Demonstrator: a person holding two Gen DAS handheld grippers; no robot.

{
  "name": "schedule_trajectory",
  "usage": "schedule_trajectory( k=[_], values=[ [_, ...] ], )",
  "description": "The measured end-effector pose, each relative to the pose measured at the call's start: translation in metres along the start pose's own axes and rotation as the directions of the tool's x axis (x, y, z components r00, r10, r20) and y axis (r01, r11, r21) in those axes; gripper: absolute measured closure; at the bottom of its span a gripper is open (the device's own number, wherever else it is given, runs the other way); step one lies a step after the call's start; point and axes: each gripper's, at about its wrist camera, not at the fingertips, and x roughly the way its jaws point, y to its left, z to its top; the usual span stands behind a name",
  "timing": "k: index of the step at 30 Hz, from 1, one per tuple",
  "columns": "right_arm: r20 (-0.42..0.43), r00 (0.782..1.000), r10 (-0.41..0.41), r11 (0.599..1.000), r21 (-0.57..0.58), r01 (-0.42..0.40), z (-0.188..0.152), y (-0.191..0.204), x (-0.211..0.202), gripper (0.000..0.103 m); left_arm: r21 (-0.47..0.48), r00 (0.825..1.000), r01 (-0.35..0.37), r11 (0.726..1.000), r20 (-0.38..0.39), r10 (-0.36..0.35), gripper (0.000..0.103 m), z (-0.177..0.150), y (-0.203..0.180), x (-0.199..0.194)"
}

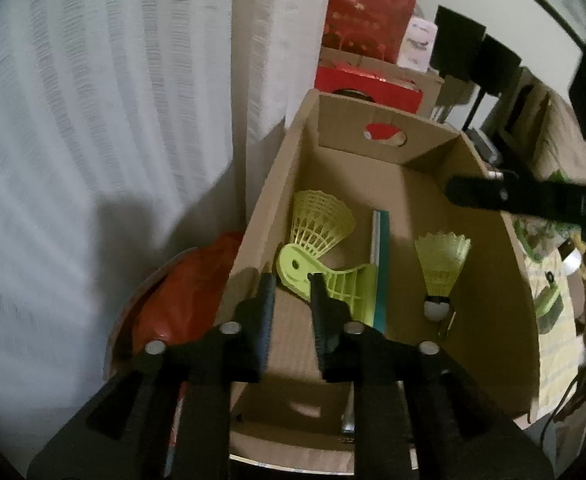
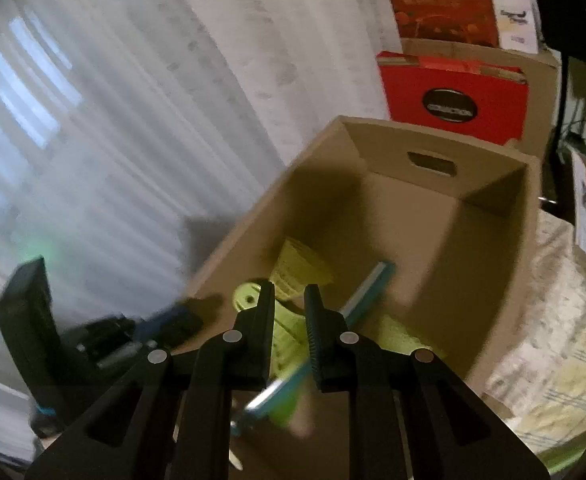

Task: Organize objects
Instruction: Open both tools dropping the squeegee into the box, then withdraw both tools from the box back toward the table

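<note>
Left wrist view: cardboard box (image 1: 493, 280) sits open, holding two yellow-green shuttlecocks, one at the far left (image 1: 319, 222) lying on its side, one at the right (image 1: 443, 266) with its cork toward the near wall, plus a lime plastic handle piece (image 1: 325, 280) and a teal strip (image 1: 381, 272) whose long axis runs near to far along the box floor. Left tongs (image 1: 291, 280) hang over the near-left part of the box, pitched steeply down, jaws a narrow gap apart with nothing between them; the lime piece lies just beyond and slightly right of the tips, so the left hand looks nearer to it. Right tongs (image 1: 473, 192) enter that view from the far right, over the right wall. In the right wrist view the right tongs (image 2: 289, 300) point down into the same box, jaws drawn in as far as they go, with nothing visibly between them; the lime piece (image 2: 249, 300) and teal strip (image 2: 369, 284) lie below and past the tips. That view is blurred, so contact cannot be told. Likely both hands are empty above the box, and any next pick lies outside it, on the patterned tabletop (image 2: 553, 320) to the right.
</note>
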Motion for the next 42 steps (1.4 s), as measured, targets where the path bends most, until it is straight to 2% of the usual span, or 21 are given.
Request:
schedule_trajectory(
  k=[1, 6, 16, 20, 23, 25, 32, 35, 42],
  values=[
    [-0.004, 1.0, -0.015, 1.0, -0.008, 0.015, -0.002, -0.001, -0.001, 0.086, -0.002, 1.0, 0.002, 1.0, -0.001, -0.002, 0.085, 0.0, 0.001, 0.0],
    [-0.016, 0.998, -0.068, 0.997, -0.039, 0.068, -0.012, -0.002, -0.005, 0.069, 0.004, 1.0, 0.006, 1.0, -0.012, -0.006, 0.077, 0.001, -0.003, 0.001],
    [0.001, 0.987, -0.159, 0.984, -0.079, 0.158, -0.031, -0.001, -0.019, 0.057, 0.027, 1.0, 0.022, 0.999, 0.002, -0.022, 0.051, 0.0, -0.021, -0.007],
    [0.024, 0.983, -0.184, 0.979, -0.082, 0.185, -0.037, -0.002, -0.03, 0.053, 0.037, 1.0, 0.024, 0.999, 0.01, -0.024, 0.049, 0.001, -0.028, -0.012],
    [0.042, 0.978, -0.203, 0.975, -0.079, 0.205, -0.041, -0.004, -0.038, 0.05, 0.043, 0.999, 0.023, 0.999, 0.023, -0.024, 0.041, 0.002, -0.033, -0.017],
    [0.053, 0.976, -0.213, 0.973, -0.075, 0.217, -0.042, -0.005, -0.043, 0.047, 0.044, 0.999, 0.027, 0.999, 0.03, -0.028, 0.037, 0.003, -0.036, -0.019],
    [0.097, 0.961, -0.258, 0.963, -0.055, 0.264, -0.055, -0.013, -0.063, 0.031, 0.058, 0.998, 0.038, 0.998, 0.041, -0.04, 0.033, 0.005, -0.047, -0.029],
    [0.111, 0.955, -0.276, 0.958, -0.048, 0.283, -0.06, -0.016, -0.071, 0.025, 0.066, 0.998, 0.048, 0.997, 0.049, -0.051, 0.023, 0.005, -0.054, -0.032],
    [0.142, 0.939, -0.313, 0.947, -0.022, 0.319, -0.07, -0.026, -0.093, 0.023, 0.092, 0.996, 0.062, 0.994, 0.056, -0.067, 0.02, 0.006, -0.072, -0.038]
  ],
)
